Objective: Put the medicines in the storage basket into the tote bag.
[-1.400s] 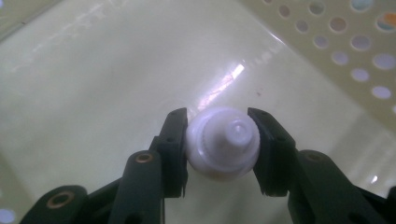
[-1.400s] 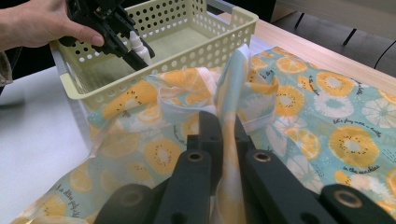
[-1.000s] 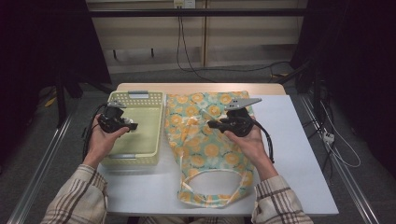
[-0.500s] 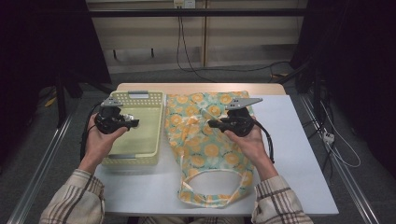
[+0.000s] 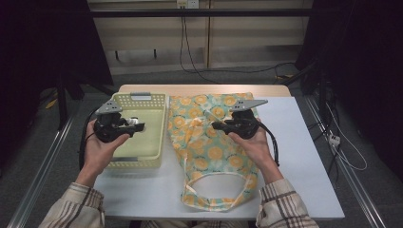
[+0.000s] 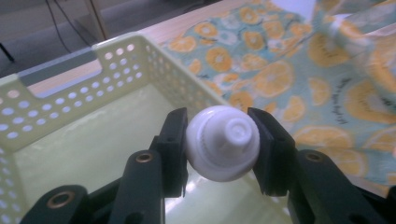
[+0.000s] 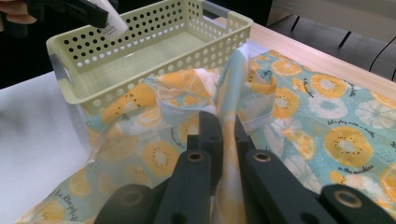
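The worktop [image 5: 304,156] carries a white sheet over most of its top, with bare wood along the far edge, and the high view takes it in whole. On it a fabric bag [image 5: 209,147] printed with orange slices on pale teal lies spread from the far edge down toward the near edge, its looped handle nearest the person; the right gripper view adds what the high view is too far off to give, small script printed between the fruit and a ridge of cloth lifted off the worktop. Just left of the bag stands a pale yellow-green perforated basket [image 5: 152,102], at the worktop's far left corner, its long side running beside the bag's edge; the right gripper view shows the cloth lying against that basket wall. The right tool [image 5: 216,126] sits over the middle of the bag, and its own view shows the jaws pinched tight on the raised fold of fabric. The left tool [image 5: 138,126] is held above the basket's left part. From above, the thing in it is a small white blur; the left gripper view shows it plainly as a white tube [image 6: 223,142], seen cap-end on, ridged round cap facing the camera, clamped between the two jaws at a middling width, above the basket's floor.
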`<state>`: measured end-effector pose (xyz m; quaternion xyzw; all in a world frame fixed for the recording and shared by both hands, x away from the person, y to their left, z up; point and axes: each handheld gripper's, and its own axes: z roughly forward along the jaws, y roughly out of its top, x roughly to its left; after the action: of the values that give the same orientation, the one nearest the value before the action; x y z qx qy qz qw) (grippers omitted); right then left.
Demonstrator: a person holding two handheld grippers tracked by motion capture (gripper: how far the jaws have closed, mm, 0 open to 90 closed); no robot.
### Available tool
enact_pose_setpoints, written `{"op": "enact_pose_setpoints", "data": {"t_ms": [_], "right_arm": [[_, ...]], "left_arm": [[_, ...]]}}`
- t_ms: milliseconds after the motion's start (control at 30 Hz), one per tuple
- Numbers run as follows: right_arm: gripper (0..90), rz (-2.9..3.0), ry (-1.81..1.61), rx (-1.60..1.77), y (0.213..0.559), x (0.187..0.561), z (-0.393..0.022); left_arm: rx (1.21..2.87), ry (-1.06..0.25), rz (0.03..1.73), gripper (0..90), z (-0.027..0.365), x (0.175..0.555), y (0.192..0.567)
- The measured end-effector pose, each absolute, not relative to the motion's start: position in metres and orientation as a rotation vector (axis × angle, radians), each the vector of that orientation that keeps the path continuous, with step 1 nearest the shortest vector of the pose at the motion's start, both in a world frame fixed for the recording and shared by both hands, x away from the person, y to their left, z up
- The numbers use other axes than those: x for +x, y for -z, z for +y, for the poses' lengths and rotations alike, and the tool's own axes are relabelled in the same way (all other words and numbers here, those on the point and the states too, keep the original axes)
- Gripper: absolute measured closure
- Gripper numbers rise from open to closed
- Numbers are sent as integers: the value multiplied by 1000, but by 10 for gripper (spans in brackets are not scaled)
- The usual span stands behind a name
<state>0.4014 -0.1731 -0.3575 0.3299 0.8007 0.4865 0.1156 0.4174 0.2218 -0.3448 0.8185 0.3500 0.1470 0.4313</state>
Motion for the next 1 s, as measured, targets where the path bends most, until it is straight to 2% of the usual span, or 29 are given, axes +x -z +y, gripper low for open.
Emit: {"op": "enact_pose_setpoints", "data": {"t_ms": [500,800,1000], "right_arm": [[900,2340,-1437,965,357,401,-174],[900,2340,-1437,964,357,402,-175],[900,2344,-1434,958,358,402,-173]], "left_arm": [[1993,-300,745,604,194,383,337],[2018,-295,678,604,173,364,331],[2020,-248,637,604,153,355,331]]}}
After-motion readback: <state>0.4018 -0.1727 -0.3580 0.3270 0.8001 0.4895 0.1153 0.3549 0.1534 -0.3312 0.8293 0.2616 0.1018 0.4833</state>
